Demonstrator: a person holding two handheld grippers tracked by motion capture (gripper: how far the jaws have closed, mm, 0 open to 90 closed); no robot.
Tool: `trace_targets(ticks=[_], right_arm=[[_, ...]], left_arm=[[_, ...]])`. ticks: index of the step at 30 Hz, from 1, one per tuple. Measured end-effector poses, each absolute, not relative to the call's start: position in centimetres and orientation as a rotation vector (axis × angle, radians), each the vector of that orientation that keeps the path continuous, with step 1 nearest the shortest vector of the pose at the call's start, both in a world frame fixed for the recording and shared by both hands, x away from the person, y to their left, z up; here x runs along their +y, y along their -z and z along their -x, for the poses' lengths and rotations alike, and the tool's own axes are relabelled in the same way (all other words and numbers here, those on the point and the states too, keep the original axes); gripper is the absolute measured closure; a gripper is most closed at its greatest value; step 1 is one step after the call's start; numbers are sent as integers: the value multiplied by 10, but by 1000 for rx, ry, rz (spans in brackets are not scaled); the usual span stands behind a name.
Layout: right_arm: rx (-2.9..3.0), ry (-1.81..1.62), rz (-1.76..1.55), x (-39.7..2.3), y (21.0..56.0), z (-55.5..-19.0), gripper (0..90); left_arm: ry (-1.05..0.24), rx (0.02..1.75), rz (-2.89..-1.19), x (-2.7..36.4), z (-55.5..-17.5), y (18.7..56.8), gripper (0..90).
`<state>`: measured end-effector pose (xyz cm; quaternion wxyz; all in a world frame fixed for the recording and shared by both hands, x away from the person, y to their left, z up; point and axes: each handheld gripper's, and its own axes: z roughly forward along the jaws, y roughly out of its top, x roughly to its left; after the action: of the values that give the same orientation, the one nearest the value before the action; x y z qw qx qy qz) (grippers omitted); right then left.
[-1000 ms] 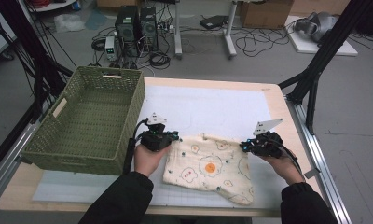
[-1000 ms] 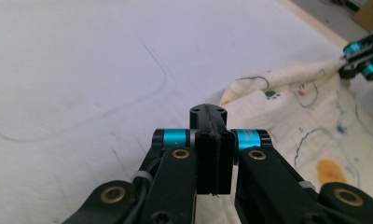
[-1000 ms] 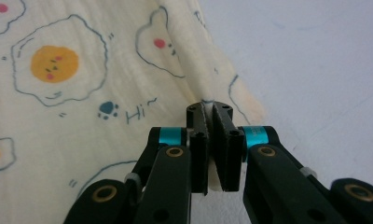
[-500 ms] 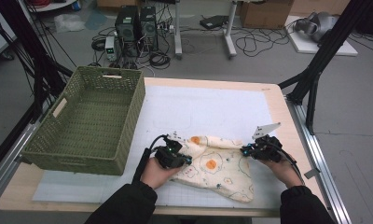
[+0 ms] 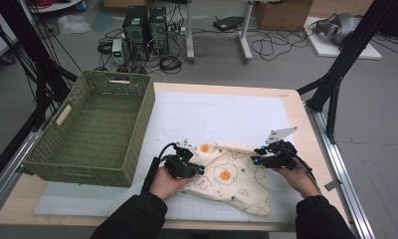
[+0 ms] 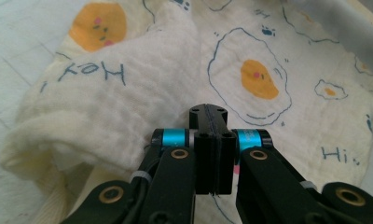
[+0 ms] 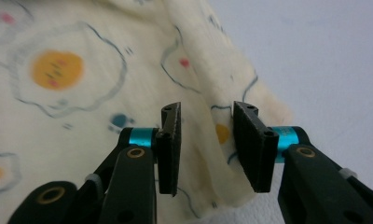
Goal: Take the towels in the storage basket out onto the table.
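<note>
Flanking the egg-print cloth, shut left claw and spread, just-opening right claw, green basket nearby.

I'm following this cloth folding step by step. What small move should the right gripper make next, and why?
Probably draw the right gripper back off the fried-egg print cloth. Its jaws have just been opening, and the cloth's folded edge hangs loose between the pads, not pressed. The left gripper is shut above the cloth, with nothing seen between its jaws. The fold seems laid, so the right one looks finished there.
</note>
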<state>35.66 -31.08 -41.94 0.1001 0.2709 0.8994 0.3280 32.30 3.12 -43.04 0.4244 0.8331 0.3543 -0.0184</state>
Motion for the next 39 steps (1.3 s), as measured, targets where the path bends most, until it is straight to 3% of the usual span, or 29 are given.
trace_targets(ticks=[1,3,5,12,16,18,22,23,26,28,29,30,31,33,39], right_arm=[[2667,-925,-809,-309,424,-359,634],[2684,-928,-814,-309,431,-361,778],[2685,-927,-800,-312,430,-360,840],[2691,-968,-720,-317,418,-353,845],[2703,-966,-704,-315,417,-357,843],[2701,-963,-703,-314,418,-359,839],[2716,-961,-735,-315,423,-363,839],[2715,-972,-734,-315,422,-364,841],[2685,-982,-746,-316,418,-366,852],[2611,-965,-750,-317,406,-367,854],[2559,-995,-767,-318,399,-368,853],[2494,-1013,-794,-319,393,-370,812],[2423,-1027,-831,-320,388,-372,645],[2385,-1051,-901,-323,388,-376,589],[2459,-1034,-898,-323,393,-367,571]], left_arm=[[45,883,-2067,33,-323,427,871],[41,876,-2028,38,-324,419,825],[19,873,-1983,45,-328,408,783],[-189,1012,-1903,56,-353,400,620],[-152,1149,-1922,51,-371,420,530],[-119,1189,-1994,46,-376,431,542],[-118,1098,-2084,41,-374,435,825],[-141,1090,-2076,42,-373,433,846],[-282,1066,-1934,47,-371,419,857],[-463,1027,-1799,50,-367,405,854],[-553,1023,-1725,51,-365,400,827],[-599,1047,-1686,51,-365,398,722],[-607,1076,-1682,52,-366,398,606],[-567,1107,-1728,55,-368,403,619],[-463,1118,-1803,61,-363,419,610]])
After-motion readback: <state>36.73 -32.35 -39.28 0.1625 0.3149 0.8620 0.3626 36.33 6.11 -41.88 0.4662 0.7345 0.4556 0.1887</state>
